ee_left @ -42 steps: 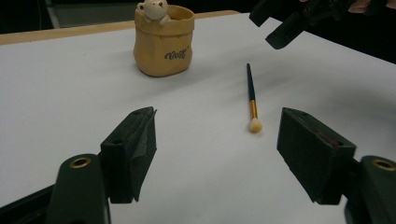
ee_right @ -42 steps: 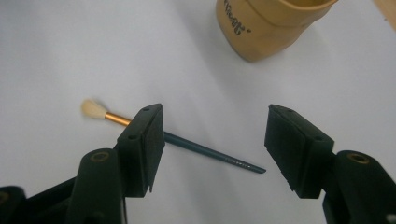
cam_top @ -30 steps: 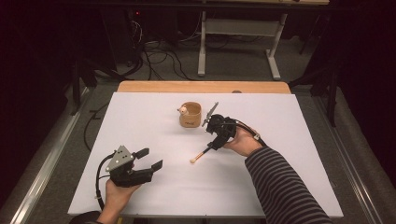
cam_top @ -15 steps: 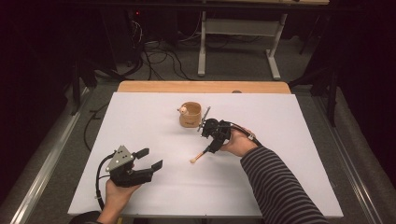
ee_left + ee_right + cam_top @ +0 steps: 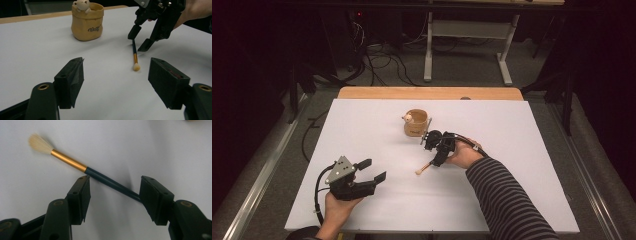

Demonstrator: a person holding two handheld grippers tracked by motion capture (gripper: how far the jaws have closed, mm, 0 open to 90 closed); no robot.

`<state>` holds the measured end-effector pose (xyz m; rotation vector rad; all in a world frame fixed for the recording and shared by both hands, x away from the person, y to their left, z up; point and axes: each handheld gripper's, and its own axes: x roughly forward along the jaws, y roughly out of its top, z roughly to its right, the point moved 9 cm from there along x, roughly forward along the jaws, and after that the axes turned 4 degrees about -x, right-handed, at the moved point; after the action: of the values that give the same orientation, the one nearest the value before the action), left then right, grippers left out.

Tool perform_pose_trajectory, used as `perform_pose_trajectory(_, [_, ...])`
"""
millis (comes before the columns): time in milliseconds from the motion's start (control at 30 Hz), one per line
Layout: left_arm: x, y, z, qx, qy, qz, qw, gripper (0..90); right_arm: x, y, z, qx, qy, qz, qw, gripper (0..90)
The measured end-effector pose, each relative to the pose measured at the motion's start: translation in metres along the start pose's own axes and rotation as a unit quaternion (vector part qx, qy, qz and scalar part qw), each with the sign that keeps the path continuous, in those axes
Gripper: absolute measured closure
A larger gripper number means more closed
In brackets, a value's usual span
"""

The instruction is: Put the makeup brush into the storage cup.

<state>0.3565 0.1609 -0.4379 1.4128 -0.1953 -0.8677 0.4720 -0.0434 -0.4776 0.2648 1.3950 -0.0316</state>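
Lying between the right gripper's (image 5: 113,192) parted jaws, apparently unclamped: one brush (image 5: 75,165).

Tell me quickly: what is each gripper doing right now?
Left gripper: open, holding nothing, above the white table.
Right gripper: open, jaws either side of the dark-handled, gold-ferruled brush, not yet closed on it.

Tan pot (image 5: 415,124) with small figure on its rim, upright mid-table; white table top (image 5: 362,125); wooden edge (image 5: 427,93) at far side; cables (image 5: 382,60) on floor beyond
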Motion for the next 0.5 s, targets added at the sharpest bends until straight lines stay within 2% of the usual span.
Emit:
perform_pose_trajectory(300, [-0.0003,-0.0002,0.0002,0.001,0.000,0.000,1.0000,29.3,0.0032,-0.0006,-0.0017,0.000,0.008,-0.015,0.9999,45.5])
perform_pose_trajectory(500, [0.0003,0.0000,0.0004,0.001,0.000,0.000,1.0000,29.3,0.0064,-0.0002,-0.0023,-0.004,0.016,-0.018,0.9997,50.3])
